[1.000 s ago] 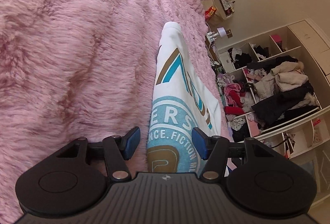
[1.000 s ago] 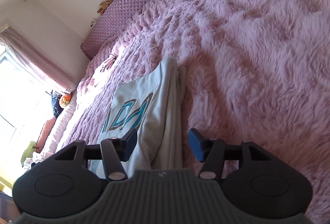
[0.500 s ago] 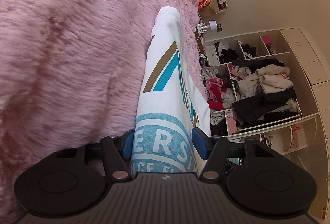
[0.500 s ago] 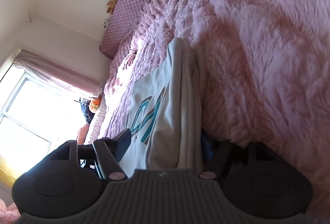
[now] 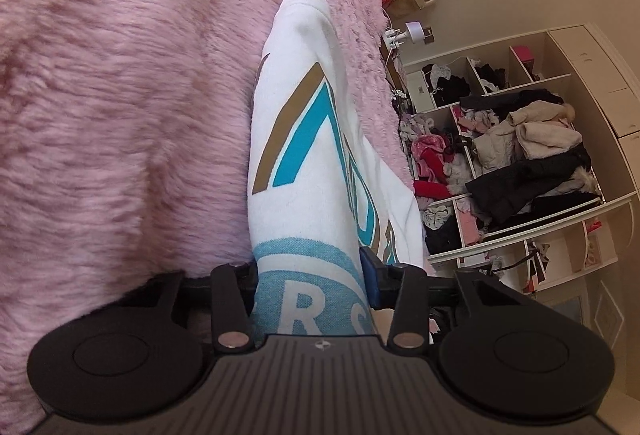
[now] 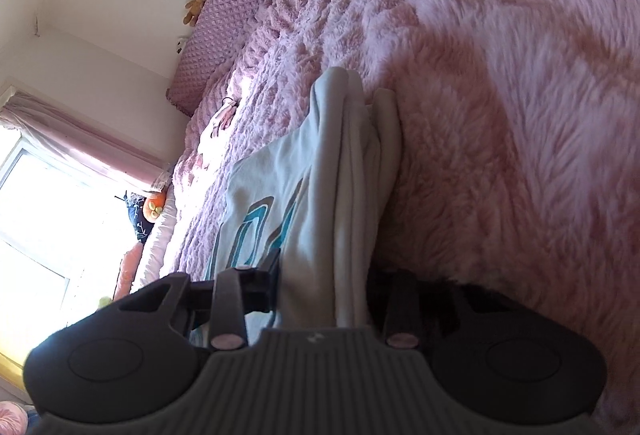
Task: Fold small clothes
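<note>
A folded white shirt (image 5: 304,139) with a teal and brown print lies on the fluffy pink blanket (image 5: 120,95). My left gripper (image 5: 310,271) has the near printed edge between its jaws, which are closing; the blue pads touch the cloth on both sides. In the right wrist view the same shirt (image 6: 260,195) shows its stacked folded layers. My right gripper (image 6: 324,279) straddles that thick edge, its jaws closing too and the cloth filling the gap. The lower fingers are partly sunk in the blanket's pile (image 6: 500,75).
Open white shelves (image 5: 520,155) crammed with clothes stand past the bed's right side, with a bedside stand of small items (image 5: 416,31) near them. A quilted purple headboard (image 6: 240,7) with a teddy bear (image 6: 195,5) and a bright window (image 6: 48,215) lie beyond.
Both grippers slid forward over the shirt's near edge and their jaws narrowed onto it. The cloth, earlier lying loose between wide jaws, now fills both gaps.
</note>
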